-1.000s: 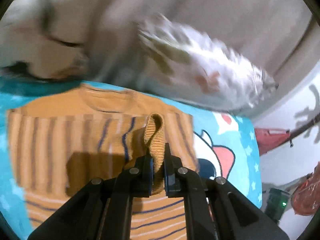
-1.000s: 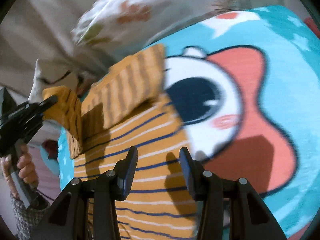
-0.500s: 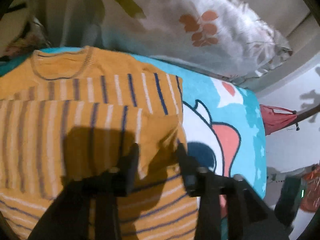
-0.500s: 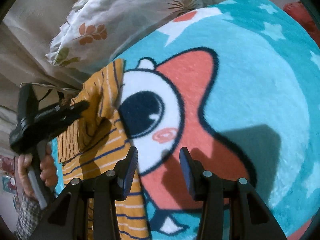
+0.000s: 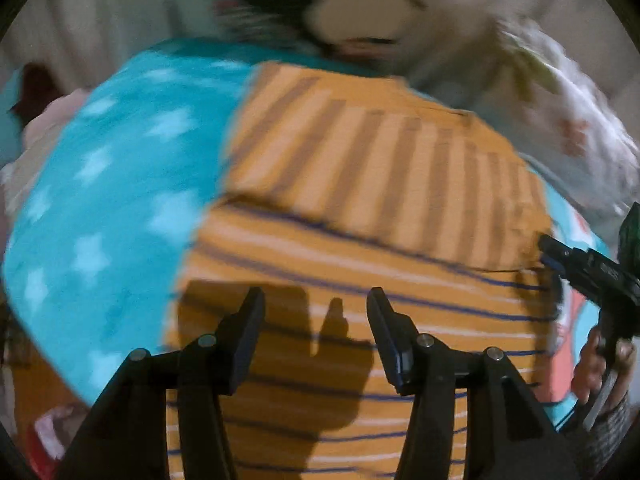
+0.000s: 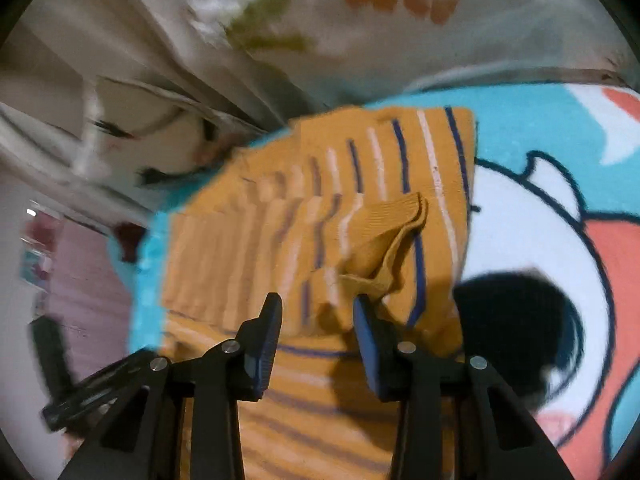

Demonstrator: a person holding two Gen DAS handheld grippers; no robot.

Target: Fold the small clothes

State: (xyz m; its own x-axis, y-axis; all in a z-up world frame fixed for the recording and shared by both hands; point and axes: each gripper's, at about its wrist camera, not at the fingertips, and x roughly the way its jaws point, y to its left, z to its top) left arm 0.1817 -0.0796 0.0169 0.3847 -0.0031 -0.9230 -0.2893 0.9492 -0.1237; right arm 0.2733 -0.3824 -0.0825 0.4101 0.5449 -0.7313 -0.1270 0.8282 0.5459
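A small orange sweater (image 5: 360,248) with navy and white stripes lies flat on a turquoise cartoon blanket (image 5: 104,216). One sleeve is folded across its chest. My left gripper (image 5: 316,304) is open and empty, just above the sweater's lower body. In the right wrist view the sweater (image 6: 288,240) shows its folded sleeve with the ribbed cuff (image 6: 392,232) bunched up. My right gripper (image 6: 318,312) is open and empty, hovering close over the sleeve near that cuff. The right gripper also shows at the left wrist view's right edge (image 5: 560,254).
A floral pillow (image 6: 360,20) and pale bedding (image 6: 120,80) lie beyond the sweater's collar end. The blanket's cartoon face (image 6: 540,280) spreads to the right of the sweater. The blanket's left edge (image 5: 48,320) drops off to clutter below. Both views are motion-blurred.
My left gripper let go of the sleeve cuff, leaving the sleeve folded across the chest, and swung left over the body. My right gripper moved left from the blanket to the sleeve.
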